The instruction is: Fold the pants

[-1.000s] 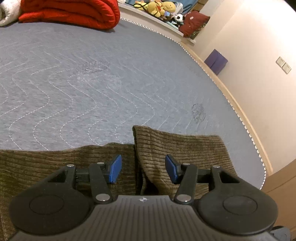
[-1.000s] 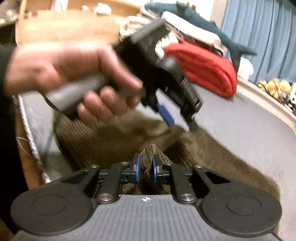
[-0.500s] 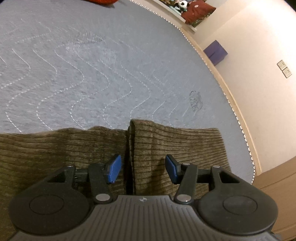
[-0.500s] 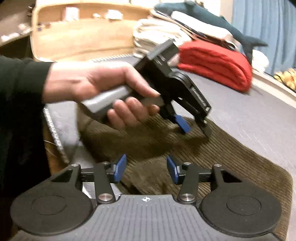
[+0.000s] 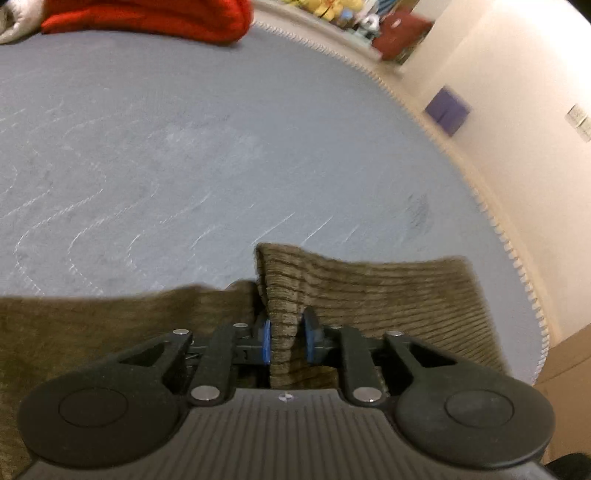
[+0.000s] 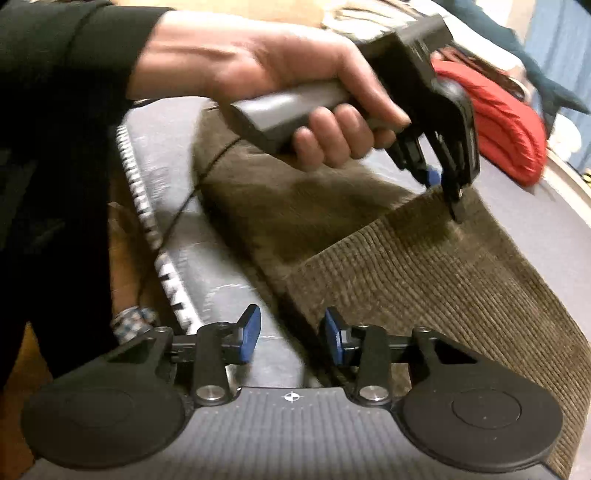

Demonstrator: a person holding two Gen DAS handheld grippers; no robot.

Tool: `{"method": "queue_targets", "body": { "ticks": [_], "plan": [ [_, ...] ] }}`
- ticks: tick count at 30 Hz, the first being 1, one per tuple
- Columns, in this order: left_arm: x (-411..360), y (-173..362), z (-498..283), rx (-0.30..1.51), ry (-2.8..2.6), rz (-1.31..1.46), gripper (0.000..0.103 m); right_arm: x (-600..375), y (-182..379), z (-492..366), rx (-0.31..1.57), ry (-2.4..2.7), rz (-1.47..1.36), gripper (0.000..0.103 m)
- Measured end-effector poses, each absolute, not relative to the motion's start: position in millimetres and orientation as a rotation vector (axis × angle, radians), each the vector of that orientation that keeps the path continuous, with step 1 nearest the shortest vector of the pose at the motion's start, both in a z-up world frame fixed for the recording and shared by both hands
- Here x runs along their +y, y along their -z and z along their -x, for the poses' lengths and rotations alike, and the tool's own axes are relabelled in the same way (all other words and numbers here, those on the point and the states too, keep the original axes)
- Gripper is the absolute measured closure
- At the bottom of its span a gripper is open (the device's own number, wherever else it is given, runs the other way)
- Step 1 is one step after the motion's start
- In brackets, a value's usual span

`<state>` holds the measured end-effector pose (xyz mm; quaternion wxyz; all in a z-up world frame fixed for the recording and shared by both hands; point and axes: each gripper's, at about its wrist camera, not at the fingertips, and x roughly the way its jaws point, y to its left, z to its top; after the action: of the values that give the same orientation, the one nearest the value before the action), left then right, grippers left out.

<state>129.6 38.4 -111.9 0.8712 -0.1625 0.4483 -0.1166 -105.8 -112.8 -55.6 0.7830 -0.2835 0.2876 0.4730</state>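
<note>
Brown corduroy pants lie folded across the near end of a grey quilted mattress. My left gripper has its jaws closing, and the blue pads press on a raised ridge of the cloth at the fold's corner. The right wrist view shows that same left gripper in a hand, pinching the far edge of the pants. My right gripper hovers at the near edge of the pants. Its jaws are closing, with the cloth's edge and bare mattress between the pads, and they are not pressing on it.
A folded red blanket lies at the far end of the mattress, with stuffed toys and a red cushion beyond. The mattress's stitched rim runs close on the left, next to a dark sleeve. A purple box stands by the wall.
The left gripper, open over the pants before, has shut on a ridge of cloth. The right gripper let go of its pinched cloth, opened, shifted to the near edge and now narrows.
</note>
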Motion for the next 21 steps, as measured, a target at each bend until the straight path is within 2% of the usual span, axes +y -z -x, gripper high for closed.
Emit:
{"method": "queue_targets", "body": {
  "ticks": [2,3,4,7,9,12,13,15,17,18,21],
  "plan": [
    [36,101,-125,0.894,0.210,0.294,0.067,-118,51,109,0.623,-1.026,0.593,0.065],
    [33,90,-121,0.842,0.155,0.242,0.047,-121,46,108,0.622,-1.016,0.563,0.065],
    [31,79,-115,0.775,0.110,0.186,0.042,-127,38,107,0.617,-0.995,0.516,0.065],
    [24,60,-104,0.667,0.136,0.148,0.043,-159,16,97,0.563,-0.855,0.323,0.057],
    [18,56,-100,0.650,0.209,0.176,0.045,-185,8,91,0.515,-0.695,0.211,0.045],
    [5,61,-96,0.654,0.277,0.140,0.054,-221,10,80,0.505,-0.372,0.121,0.030],
    [-1,66,-96,0.661,0.278,0.103,0.060,-234,14,73,0.530,-0.253,0.096,0.028],
    [-6,79,-101,0.697,0.265,0.055,0.066,-262,26,60,0.608,-0.049,0.002,0.026],
    [-13,107,-113,0.825,0.208,0.000,0.070,-288,41,51,0.689,0.093,-0.123,0.026],
    [-14,117,-116,0.863,0.181,-0.028,0.071,-297,47,48,0.718,0.124,-0.168,0.026],
    [-21,109,-111,0.832,0.171,-0.048,0.070,-319,64,42,0.773,0.160,-0.311,0.024]
  ]
}}
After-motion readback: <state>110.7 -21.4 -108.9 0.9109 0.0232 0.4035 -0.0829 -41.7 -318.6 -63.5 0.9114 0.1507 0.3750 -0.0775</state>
